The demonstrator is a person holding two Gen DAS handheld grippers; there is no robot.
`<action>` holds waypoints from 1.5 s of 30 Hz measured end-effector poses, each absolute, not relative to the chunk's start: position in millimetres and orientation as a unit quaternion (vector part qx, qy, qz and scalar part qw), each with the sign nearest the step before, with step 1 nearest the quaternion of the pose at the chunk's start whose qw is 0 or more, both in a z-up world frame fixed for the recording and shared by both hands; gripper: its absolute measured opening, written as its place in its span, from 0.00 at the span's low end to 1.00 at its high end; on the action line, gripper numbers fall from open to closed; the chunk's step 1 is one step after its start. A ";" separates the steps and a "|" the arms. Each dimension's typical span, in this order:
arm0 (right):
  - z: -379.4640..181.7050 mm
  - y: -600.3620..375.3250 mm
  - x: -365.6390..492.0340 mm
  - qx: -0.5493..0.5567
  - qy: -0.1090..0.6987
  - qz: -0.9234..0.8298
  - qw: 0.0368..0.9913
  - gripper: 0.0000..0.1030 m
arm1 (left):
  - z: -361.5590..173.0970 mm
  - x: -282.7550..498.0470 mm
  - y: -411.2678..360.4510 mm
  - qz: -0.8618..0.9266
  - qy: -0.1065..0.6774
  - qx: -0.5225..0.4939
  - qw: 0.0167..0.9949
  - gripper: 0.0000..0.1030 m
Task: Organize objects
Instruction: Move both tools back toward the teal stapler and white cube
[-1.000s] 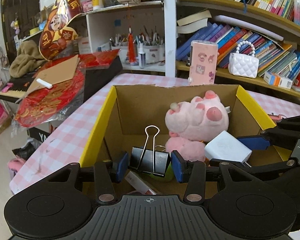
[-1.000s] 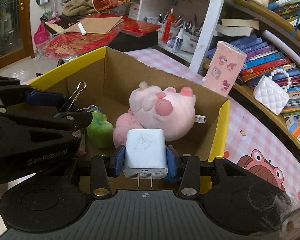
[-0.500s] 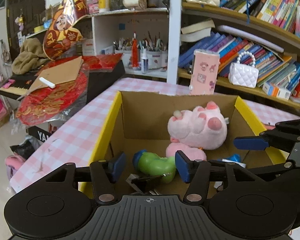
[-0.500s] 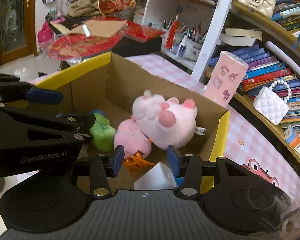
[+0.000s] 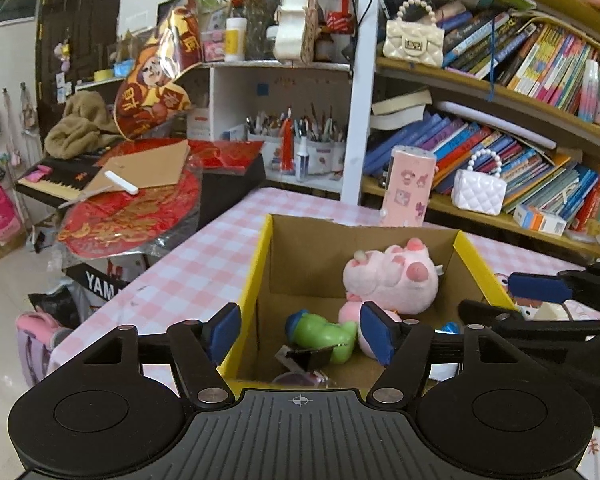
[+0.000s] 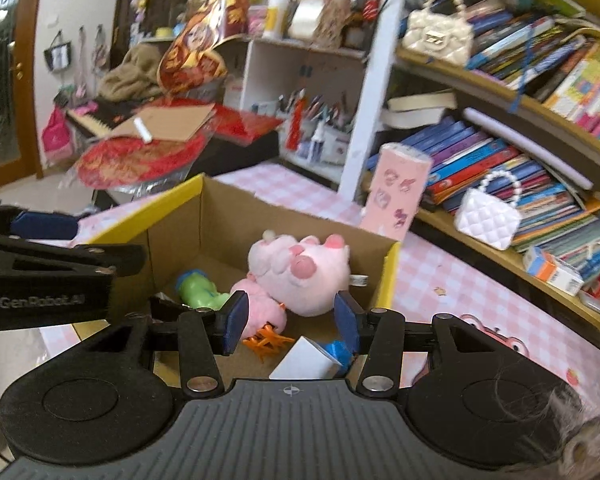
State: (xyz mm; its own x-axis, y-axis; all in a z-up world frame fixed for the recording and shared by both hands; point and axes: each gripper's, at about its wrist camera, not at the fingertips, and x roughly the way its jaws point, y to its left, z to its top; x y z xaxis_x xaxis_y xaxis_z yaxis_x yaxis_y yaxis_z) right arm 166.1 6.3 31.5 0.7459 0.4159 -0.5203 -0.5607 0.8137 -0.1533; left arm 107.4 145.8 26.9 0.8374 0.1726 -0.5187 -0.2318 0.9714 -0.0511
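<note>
- "GenRobot.AI", pale lettering on the black side of the left gripper [image 6: 44, 256], read in the right wrist view.
- "YAM", white capitals cut off, on the black keyboard box [image 5: 100, 280] beside the table.
- Large Chinese characters on the red-and-gold figure decoration [image 5: 152, 80]; not legible enough to transcribe.
- Book spines: unreadable.

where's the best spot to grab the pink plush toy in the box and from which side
Grip the pink plush toy across its rounded upper body, coming down from above through the open top of the cardboard box. The box walls block a sideways approach, and the soft bulge on top sits clear of the green toy.
</note>
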 end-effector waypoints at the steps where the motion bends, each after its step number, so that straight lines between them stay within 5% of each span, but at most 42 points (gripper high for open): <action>1: 33.0 3.8 160.9 -0.150 0.235 0.261 0.924 0.44 | 27.6 102.7 145.7 0.106 0.264 -0.054 0.957 0.66; 23: 2.5 -20.3 54.6 -0.086 0.306 0.194 0.928 0.50 | 1.8 6.5 139.0 0.110 0.309 -0.042 0.944 0.83; 45: -14.5 -55.6 10.0 -0.041 0.353 0.125 0.926 0.63 | -12.8 -18.4 120.7 0.058 0.349 -0.037 0.935 0.85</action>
